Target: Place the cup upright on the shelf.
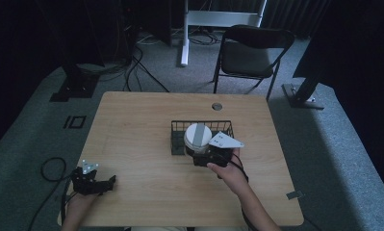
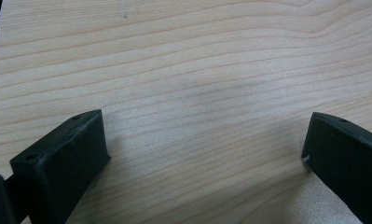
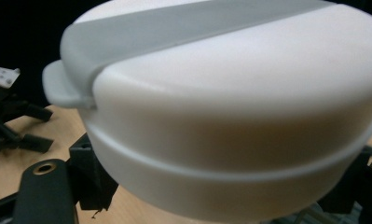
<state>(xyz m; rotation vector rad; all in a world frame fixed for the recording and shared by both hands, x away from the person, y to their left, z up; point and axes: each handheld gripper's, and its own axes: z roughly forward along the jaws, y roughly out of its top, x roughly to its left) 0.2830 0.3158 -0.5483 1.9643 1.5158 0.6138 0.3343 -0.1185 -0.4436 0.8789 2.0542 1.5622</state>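
Both hands low: right gripper [image 1: 199, 153] clamps white container [image 1: 198, 136] (left gripper [image 1: 105, 184] idle).

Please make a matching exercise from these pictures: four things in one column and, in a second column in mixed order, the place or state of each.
Things:
1. white round container
2. left hand-held gripper
3. black wire basket
4. folding chair

Places or states:
A. stands on the carpet beyond the far edge of the table
B. held between the jaws of the right hand-held gripper, at the basket
C. open, with nothing between its jaws, low over the wood near the table's front left corner
D. sits on the table near its middle

Pairs: 1-B, 2-C, 3-D, 4-A
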